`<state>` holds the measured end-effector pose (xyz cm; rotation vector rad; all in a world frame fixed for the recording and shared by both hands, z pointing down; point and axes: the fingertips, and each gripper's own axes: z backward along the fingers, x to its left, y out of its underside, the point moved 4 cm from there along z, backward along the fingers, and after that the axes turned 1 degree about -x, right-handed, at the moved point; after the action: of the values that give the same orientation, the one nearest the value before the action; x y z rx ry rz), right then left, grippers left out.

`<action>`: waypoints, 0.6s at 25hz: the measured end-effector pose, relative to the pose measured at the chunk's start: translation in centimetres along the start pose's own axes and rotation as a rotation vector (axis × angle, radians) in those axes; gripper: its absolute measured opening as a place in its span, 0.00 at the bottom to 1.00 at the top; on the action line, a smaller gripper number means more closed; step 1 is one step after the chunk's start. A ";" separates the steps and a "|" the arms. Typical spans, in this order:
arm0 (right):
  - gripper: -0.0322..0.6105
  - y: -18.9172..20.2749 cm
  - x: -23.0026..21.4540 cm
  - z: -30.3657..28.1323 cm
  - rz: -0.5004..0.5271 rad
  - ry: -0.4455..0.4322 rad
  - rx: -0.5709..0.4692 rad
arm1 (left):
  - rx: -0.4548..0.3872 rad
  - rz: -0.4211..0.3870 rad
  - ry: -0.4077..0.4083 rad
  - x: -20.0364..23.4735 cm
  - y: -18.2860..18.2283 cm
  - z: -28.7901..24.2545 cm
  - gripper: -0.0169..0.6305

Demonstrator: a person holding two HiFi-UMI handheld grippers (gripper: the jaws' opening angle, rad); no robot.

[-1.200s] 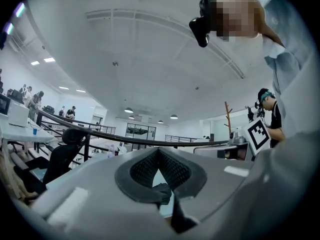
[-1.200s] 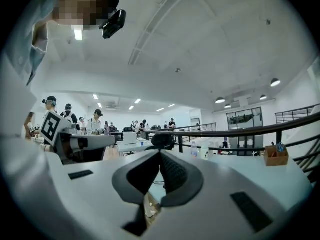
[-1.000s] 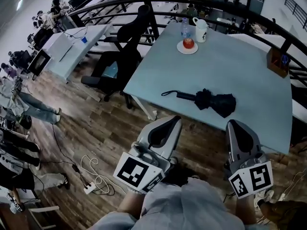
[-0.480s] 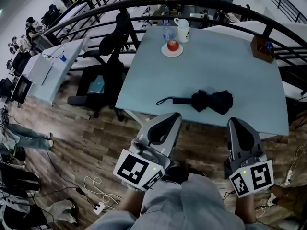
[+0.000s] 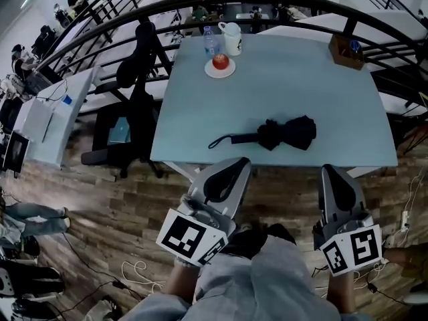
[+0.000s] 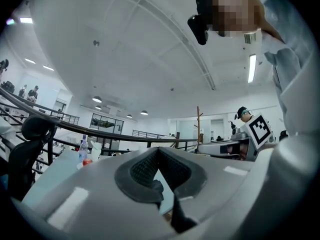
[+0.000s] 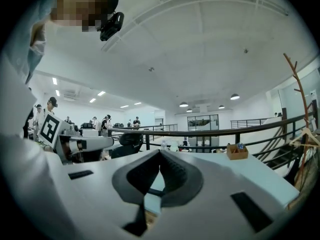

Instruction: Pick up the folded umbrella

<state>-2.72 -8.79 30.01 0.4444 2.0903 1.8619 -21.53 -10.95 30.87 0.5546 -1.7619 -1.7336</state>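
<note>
Wood-plank flooring (image 5: 134, 199) runs under a pale, smooth, rectangular table (image 5: 321, 99), and a dark, curved tubular railing (image 5: 281, 2) arcs behind the table's far side.

The umbrella (image 5: 284, 132) lies flat on the table, near its front edge and about midway along it. It is black and folded, with its fabric bunched into soft, crumpled pleats at the right end. A slim, straight handle points toward the table's left edge and ends in a thin loop strap.

At the table's far-left corner sit:
- 1 round white plate (image 5: 208, 72) bearing a glossy red apple (image 5: 220, 61)
- a white mug (image 5: 232, 39)
- a clear bottle (image 5: 210, 42)

A small wooden box (image 5: 346, 51) stands at the far-right corner. A black office chair (image 5: 127, 105) stands just off the table's left side.

The 2 grippers are smooth grey shells that taper to rounded tips. Each carries a cube with black-and-white square markers at its rear. In the head view the left gripper (image 5: 239, 160) and right gripper (image 5: 332, 170) reach only to the table's front edge. The umbrella lies beyond them and touches neither.

In its own view, the left gripper (image 6: 159, 149) has its ribbed dark pads (image 6: 142, 166) pressed together at the tip, with nothing between them. The right gripper (image 7: 160, 151) is likewise closed and empty.
</note>
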 end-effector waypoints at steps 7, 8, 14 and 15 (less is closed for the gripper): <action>0.05 0.7 -0.4 -0.7 -0.019 0.016 0.019 | 0.043 -0.006 0.022 0.5 0.9 -0.5 0.03; 0.05 0.8 -0.5 -0.9 -0.021 0.013 0.019 | 0.048 -0.007 0.025 0.6 1.0 -0.6 0.03; 0.05 1.0 -2.0 -2.2 -0.039 -0.004 0.006 | 0.062 -0.023 0.021 0.6 1.0 -2.2 0.03; 0.05 1.0 -2.3 -2.5 -0.042 -0.008 0.003 | 0.063 -0.028 0.022 0.6 1.0 -2.7 0.03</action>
<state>-1.66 -11.89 31.28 0.4049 2.0815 1.8310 -20.09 -13.27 31.81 0.6254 -1.8071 -1.6886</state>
